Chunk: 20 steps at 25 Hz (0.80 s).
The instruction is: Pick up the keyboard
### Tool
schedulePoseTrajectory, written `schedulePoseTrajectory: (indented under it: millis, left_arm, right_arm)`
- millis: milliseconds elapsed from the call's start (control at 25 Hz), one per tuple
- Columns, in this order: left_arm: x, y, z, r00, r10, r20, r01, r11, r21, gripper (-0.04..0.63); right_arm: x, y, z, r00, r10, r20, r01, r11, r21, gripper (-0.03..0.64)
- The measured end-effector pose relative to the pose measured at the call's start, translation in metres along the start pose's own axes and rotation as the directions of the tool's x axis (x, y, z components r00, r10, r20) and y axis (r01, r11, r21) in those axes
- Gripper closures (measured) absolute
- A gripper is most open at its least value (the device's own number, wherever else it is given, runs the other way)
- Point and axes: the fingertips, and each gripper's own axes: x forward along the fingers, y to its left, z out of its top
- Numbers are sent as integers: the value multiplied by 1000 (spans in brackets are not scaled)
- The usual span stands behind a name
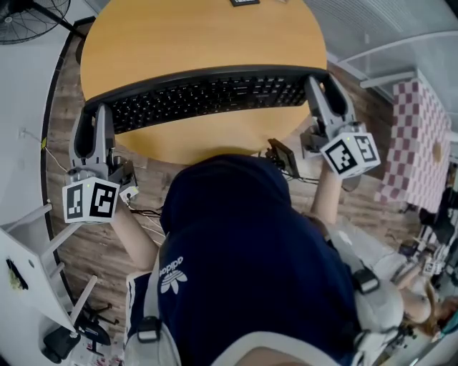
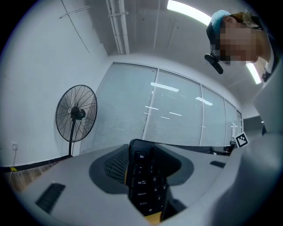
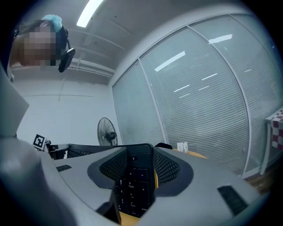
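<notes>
A long black keyboard (image 1: 207, 93) stretches across the round wooden table (image 1: 193, 36) in the head view, held up at both ends. My left gripper (image 1: 93, 118) is shut on its left end, and my right gripper (image 1: 318, 89) is shut on its right end. In the left gripper view the keyboard's end (image 2: 145, 181) stands edge-on between the grey jaws, keys facing right. In the right gripper view the other end of the keyboard (image 3: 135, 183) is clamped the same way, with the yellow table (image 3: 132, 218) showing below it.
A standing fan (image 2: 76, 114) is by the wall past the table, also seen as the fan (image 3: 106, 130). A small dark object (image 1: 245, 2) lies at the table's far edge. A checkered cloth (image 1: 411, 139) sits at the right. White frame parts (image 1: 36, 250) lie on the floor at the left.
</notes>
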Motion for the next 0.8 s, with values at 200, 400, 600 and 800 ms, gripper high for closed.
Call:
schedulePoseTrajectory:
  millis: [200, 400, 600, 800]
  left_arm:
    - [-12, -6, 4, 1000, -11, 15, 11, 1000, 9, 436]
    - [-24, -12, 4, 1000, -20, 21, 20, 1000, 5, 435]
    - [-36, -12, 6, 999, -16, 37, 16, 1000, 0, 434]
    - [-47, -9, 11, 999, -7, 51, 7, 1000, 5, 436]
  right_arm:
    - [-19, 7, 4, 1000, -16, 20, 16, 1000, -5, 446]
    - [-33, 14, 9, 999, -13, 32, 14, 1000, -28, 445]
    - [-41, 20, 10, 999, -9, 48, 11, 999, -34, 445]
    - [-44, 28, 10, 998, -4, 56, 6, 999, -36, 445]
